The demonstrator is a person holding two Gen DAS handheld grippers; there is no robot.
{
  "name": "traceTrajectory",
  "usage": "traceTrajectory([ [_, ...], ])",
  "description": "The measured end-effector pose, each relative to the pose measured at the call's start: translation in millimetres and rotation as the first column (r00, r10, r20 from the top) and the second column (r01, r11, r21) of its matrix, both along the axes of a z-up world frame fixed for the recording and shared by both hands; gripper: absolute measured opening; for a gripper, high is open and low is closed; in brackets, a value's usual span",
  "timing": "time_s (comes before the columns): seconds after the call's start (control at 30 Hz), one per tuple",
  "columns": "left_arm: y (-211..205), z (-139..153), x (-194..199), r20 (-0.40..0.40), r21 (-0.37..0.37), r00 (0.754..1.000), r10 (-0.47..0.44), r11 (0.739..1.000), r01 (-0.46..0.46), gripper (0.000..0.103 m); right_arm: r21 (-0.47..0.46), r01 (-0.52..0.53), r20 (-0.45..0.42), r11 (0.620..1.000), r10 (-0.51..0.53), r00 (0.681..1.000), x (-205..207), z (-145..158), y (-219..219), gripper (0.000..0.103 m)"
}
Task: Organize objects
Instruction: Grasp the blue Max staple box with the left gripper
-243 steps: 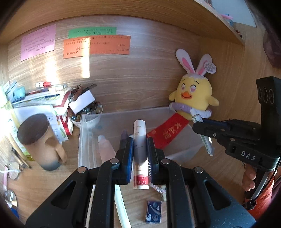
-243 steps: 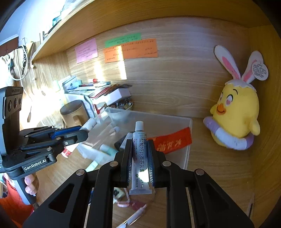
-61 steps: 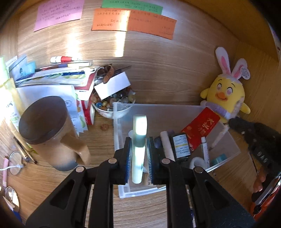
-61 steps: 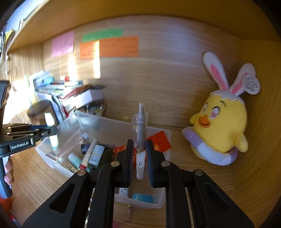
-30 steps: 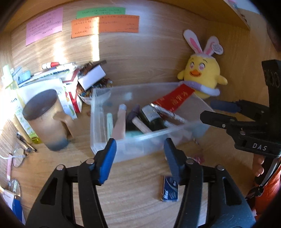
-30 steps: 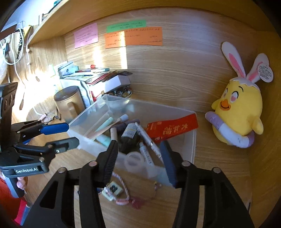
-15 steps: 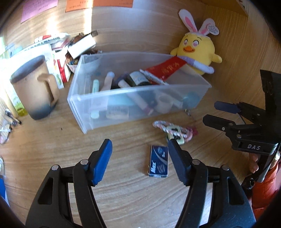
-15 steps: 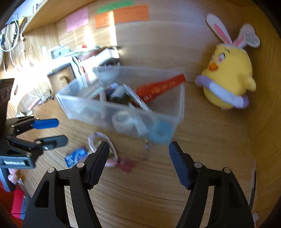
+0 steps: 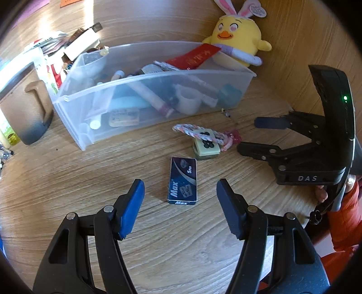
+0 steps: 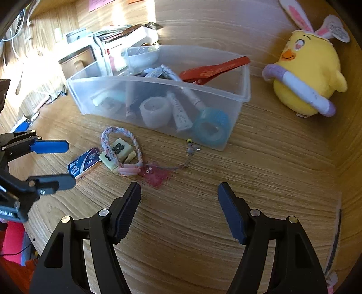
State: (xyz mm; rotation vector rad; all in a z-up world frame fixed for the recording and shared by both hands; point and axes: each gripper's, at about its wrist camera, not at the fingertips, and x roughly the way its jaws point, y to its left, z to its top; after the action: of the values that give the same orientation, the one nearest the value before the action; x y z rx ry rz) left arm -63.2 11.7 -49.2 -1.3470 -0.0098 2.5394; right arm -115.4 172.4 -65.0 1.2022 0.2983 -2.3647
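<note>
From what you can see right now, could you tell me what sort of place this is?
Probably a home study desk in a wooden alcove: a plush chick against the back panel, sticky notes on that panel, and a clear bin of pens and tape on the desk.

Surface: we see 1 wooden desk, light grain.
Bin: 1 clear plastic bin stands on it, toward the back.
Box: 1 dark blue box marked "Max" lies flat in front of the bin.
Tile: 1 pale mahjong tile lies just beside the box.
Cord: we note 1 braided loop draped over the tile.
Mug: 1 brown mug stands left of the bin.
Toy: 1 yellow chick plush sits right of the bin.
</note>
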Motion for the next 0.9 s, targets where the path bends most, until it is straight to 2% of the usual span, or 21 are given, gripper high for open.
traceTrajectory([
  [0.33,0.2,-3.4,-7.6,0.004,-0.022,1.0,0.001,1.0,-0.001,0.066,0.022,-0.052,0.005,0.998,0.052,0.999,-13.7,-2.8,-15.2,0.066],
  [0.37,0.5,-4.4,-9.0,0.002,-0.022,1.0,0.0,1.0,0.0,0.064,0.019,-0.057,0.003,0.998,0.057,0.998,-14.5,-3.0,-15.7,0.064],
  [0.4,0.9,-5.1,-9.9,0.001,-0.024,1.0,-0.001,1.0,0.001,0.063,0.019,-0.062,-0.003,0.998,0.062,0.998,-14.6,-3.1,-16.4,0.058],
  [0.47,2.9,-4.9,-9.7,-0.016,-0.043,1.0,-0.001,0.999,0.0,0.051,0.025,-0.07,-0.013,0.997,0.07,0.997,-14.2,-2.8,-18.0,0.048],
  [0.53,3.6,-4.3,-9.4,-0.021,-0.045,1.0,-0.006,0.999,0.005,0.045,0.023,-0.084,-0.019,0.996,0.084,0.996,-13.1,-1.4,-18.6,0.032],
  [0.63,3.0,-3.4,-9.5,-0.024,-0.037,1.0,-0.003,0.999,0.002,0.029,0.022,-0.091,-0.025,0.996,0.091,0.996,-11.8,-0.8,-18.8,0.019],
  [0.8,-2.7,-3.3,-6.5,-0.05,-0.039,0.998,0.025,0.999,-0.027,0.027,0.005,-0.067,-0.036,0.998,0.067,0.997,-12.1,-0.3,-15.2,0.019],
  [0.9,-10.5,-1.2,-5.1,-0.05,-0.004,0.998,0.048,0.999,-0.048,0.027,-0.022,-0.053,-0.039,0.998,0.052,0.998,-11.3,3.0,-10.9,0.019],
])
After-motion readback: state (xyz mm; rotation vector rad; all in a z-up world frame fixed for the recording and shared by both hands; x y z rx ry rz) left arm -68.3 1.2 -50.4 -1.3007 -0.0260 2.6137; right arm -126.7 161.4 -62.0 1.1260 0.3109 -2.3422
